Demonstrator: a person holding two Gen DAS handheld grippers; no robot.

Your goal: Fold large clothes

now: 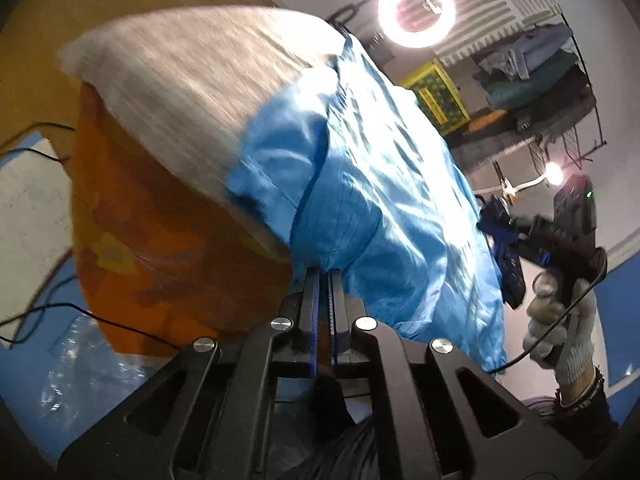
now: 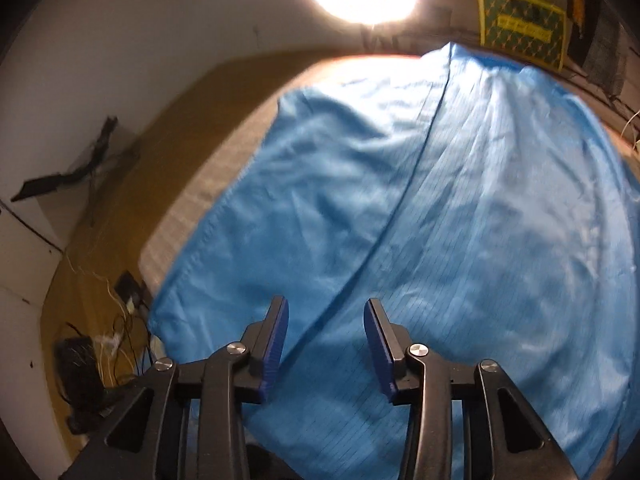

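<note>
**Left gripper pinches the hem; right one descends open**

Left gripper (image 1: 325, 276) has its jaws closed on an edge of the blue garment (image 1: 372, 184), spread over the grey-covered table (image 1: 192, 92). Right gripper (image 2: 326, 344) hovers part-open over the cloth, holding nothing. Likely next: it must clamp a matching edge before folding.

The blue garment (image 2: 440, 220) runs off the right wrist view's bottom edge, blurred

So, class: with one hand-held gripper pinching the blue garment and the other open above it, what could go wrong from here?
1. The left hand-held gripper pinches only a small bunch of the blue garment; a pull may slip it free.
2. The right hand-held gripper hangs open over wrinkled cloth, so it might catch extra layers.
</note>
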